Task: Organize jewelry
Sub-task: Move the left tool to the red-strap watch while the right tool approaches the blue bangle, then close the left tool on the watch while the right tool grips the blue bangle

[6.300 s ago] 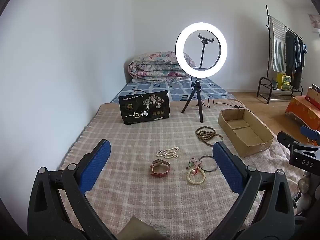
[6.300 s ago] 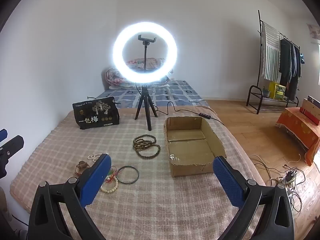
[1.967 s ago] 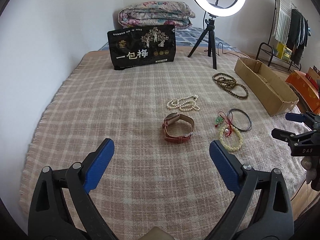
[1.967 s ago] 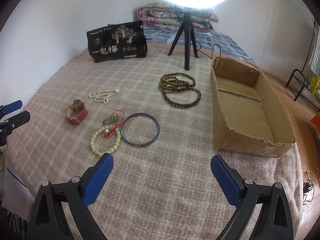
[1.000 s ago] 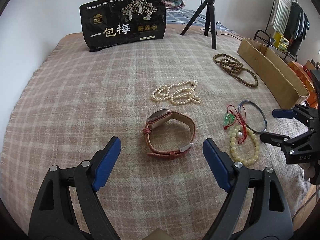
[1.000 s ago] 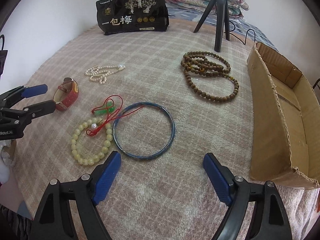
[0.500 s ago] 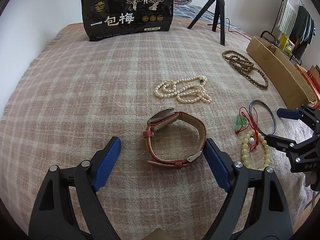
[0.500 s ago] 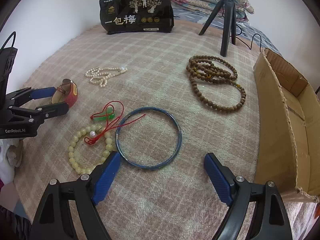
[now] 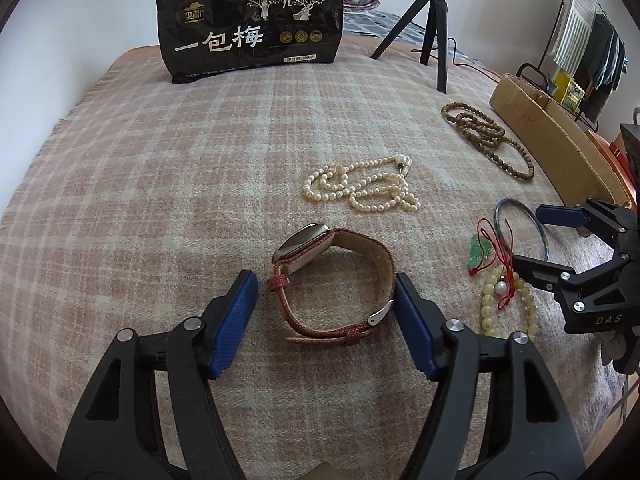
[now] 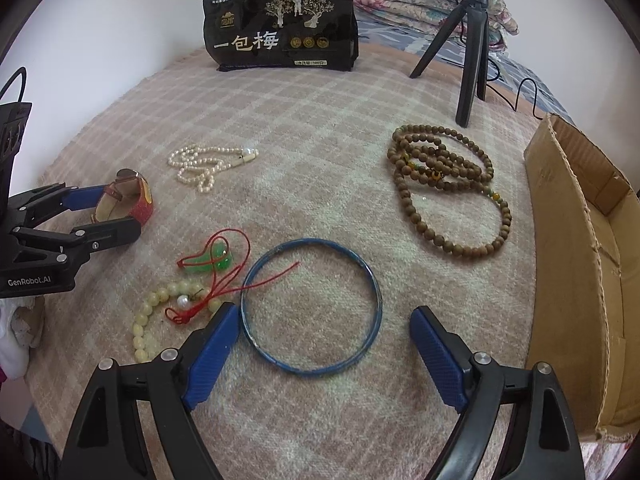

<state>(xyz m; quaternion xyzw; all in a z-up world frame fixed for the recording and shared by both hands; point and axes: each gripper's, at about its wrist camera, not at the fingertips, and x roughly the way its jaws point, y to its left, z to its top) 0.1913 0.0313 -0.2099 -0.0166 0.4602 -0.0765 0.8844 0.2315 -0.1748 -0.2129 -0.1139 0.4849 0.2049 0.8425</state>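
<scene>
A red-strapped watch (image 9: pixel 332 280) lies on the plaid blanket between the open jaws of my left gripper (image 9: pixel 324 312); the right pad sits at the strap's buckle side. The watch also shows in the right wrist view (image 10: pixel 128 200). My right gripper (image 10: pixel 324 354) is open, low over a blue bangle (image 10: pixel 312 308) that lies between its pads. A pearl necklace (image 9: pixel 360 190), a pale bead bracelet with red cord and green pendant (image 10: pixel 188 288) and a brown bead strand (image 10: pixel 444 184) lie on the blanket. An open cardboard box (image 10: pixel 580 264) stands at the right.
A black snack bag (image 9: pixel 250 20) stands at the back of the plaid blanket (image 9: pixel 160 184). A ring-light tripod (image 10: pixel 472 40) stands near the brown beads, with its cable behind. A folded quilt lies beyond. A clothes rack (image 9: pixel 588 48) stands far right.
Both grippers have moved forward and down. The left jaws have narrowed around the watch, and the right jaws have narrowed around the blue bangle.
</scene>
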